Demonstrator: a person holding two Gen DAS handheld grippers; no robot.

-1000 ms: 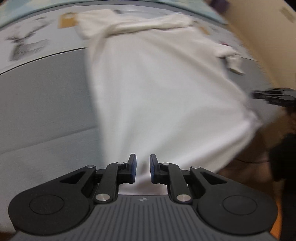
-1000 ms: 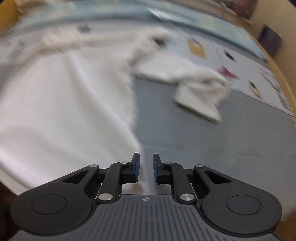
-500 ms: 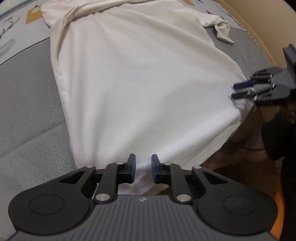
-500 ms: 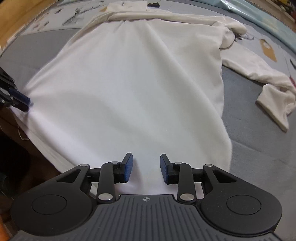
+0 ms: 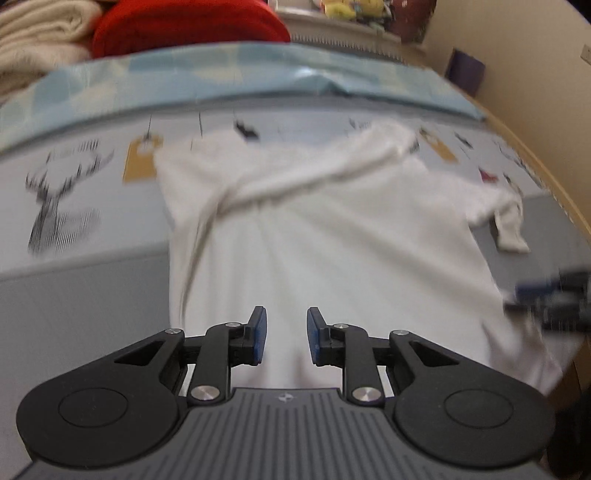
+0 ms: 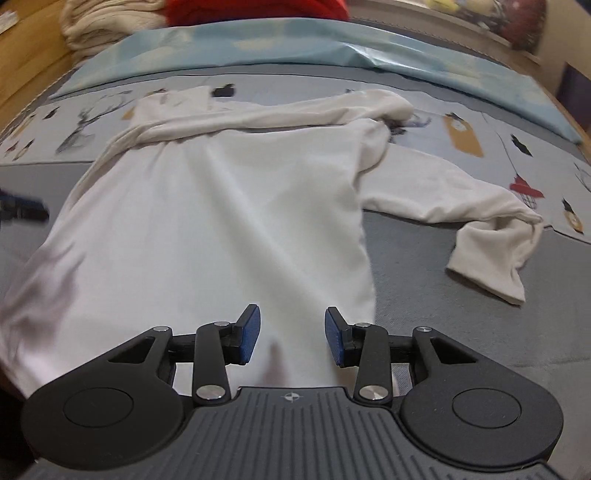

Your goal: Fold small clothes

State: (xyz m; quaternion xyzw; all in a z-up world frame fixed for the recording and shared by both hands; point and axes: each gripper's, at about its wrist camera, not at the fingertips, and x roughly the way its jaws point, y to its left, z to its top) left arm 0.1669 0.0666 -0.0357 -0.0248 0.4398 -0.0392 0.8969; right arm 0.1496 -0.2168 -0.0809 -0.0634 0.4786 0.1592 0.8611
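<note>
Two sets of tongs are in my hands and neither is gripping anything. My left gripper (image 5: 283,336) hovers with its blue pads a small way apart; the gap is bare, with only the cloth lying below and beyond it. My right gripper (image 6: 291,334) stands wider, its jaws opening at this moment, and again no cloth is pinched between the pads. The white long-sleeved cotton top (image 6: 221,206) lies spread flat ahead of both tongs on the grey bed cover printed with deer and tags (image 6: 461,302), its hem nearest to me and reaching under the tips of both grippers. From the right wrist view, one sleeve (image 6: 480,229) stretches out to the right of that gripper and ends in a crumpled cuff resting on the plain grey part of the cover, well apart from the pads. The other sleeve (image 6: 258,116) is thrown across the far end of the garment, over the shoulder area. In the left wrist view, which is blurred, the same top (image 5: 332,240) fills the middle ahead of the pads, and the right gripper (image 5: 546,299) shows as a dark smear at the right edge, just beside the garment's near right corner. Beyond the garment, past both tongs, runs a pale blue folded sheet (image 6: 295,48), and behind that a red bundle (image 5: 192,26) sits beside cream folded blankets (image 5: 40,33).
</note>
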